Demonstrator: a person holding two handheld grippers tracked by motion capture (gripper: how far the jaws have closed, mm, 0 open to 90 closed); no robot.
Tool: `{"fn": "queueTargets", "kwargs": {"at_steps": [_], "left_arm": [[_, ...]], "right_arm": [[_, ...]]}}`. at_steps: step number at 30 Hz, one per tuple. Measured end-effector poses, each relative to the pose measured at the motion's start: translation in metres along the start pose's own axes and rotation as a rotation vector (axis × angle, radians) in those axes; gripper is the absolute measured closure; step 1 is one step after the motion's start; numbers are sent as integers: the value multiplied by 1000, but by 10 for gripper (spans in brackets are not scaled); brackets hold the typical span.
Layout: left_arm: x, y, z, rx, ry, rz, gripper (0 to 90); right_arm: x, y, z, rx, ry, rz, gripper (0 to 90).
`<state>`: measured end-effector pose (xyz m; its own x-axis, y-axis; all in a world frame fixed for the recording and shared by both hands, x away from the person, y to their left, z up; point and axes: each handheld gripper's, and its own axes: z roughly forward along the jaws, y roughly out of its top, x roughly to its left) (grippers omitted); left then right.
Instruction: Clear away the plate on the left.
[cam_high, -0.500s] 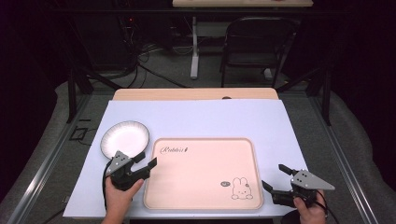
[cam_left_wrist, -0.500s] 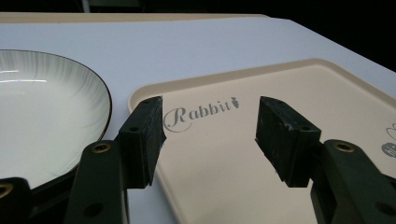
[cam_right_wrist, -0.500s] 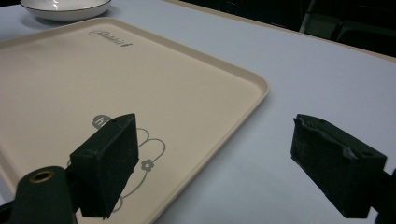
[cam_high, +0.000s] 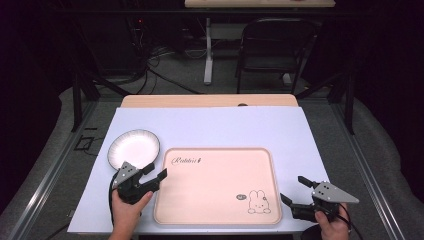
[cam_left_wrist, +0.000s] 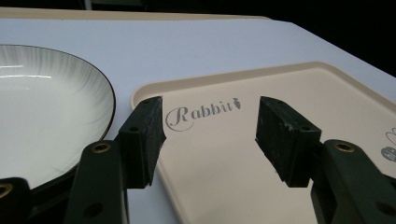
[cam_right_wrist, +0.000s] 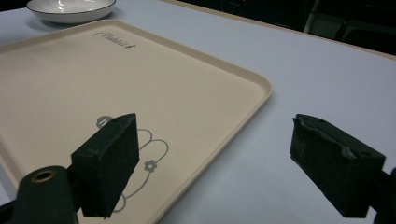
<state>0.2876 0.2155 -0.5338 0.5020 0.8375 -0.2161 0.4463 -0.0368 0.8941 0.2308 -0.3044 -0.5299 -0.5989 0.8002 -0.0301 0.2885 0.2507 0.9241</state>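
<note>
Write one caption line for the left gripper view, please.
Open left hand-held gripper above the "Rabbit" tray's corner, beside a white plate.

Left hand-held gripper (cam_high: 153, 173), jaws apart, sits between round white dark-rimmed plate (cam_high: 134, 148) and beige rectangular rabbit-print tray (cam_high: 215, 186); right hand-held gripper (cam_high: 295, 190) open off tray's right edge.

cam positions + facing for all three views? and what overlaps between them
High view: above the person's side, looking forward and down on the table; both hands, left gripper and right gripper show.
Left gripper view: low, along its open jaws toward tray and plate.
Right gripper view: low, along its open jaws across the tray's rabbit corner.
Shared: tray and plate.
</note>
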Motion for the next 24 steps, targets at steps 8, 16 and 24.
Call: {"fn": "queueTargets", "kwargs": {"at_steps": [8,16,24], "left_arm": [[0,0,0,-2,0,-8,409],[3,0,-1,-3,-3,-39,395],[7,1,2,21,-3,-80,343]], "right_arm": [[0,0,0,1,5,-5,159],[-1,0,-1,-4,7,0,159],[0,0,0,-2,5,2,159]]}}
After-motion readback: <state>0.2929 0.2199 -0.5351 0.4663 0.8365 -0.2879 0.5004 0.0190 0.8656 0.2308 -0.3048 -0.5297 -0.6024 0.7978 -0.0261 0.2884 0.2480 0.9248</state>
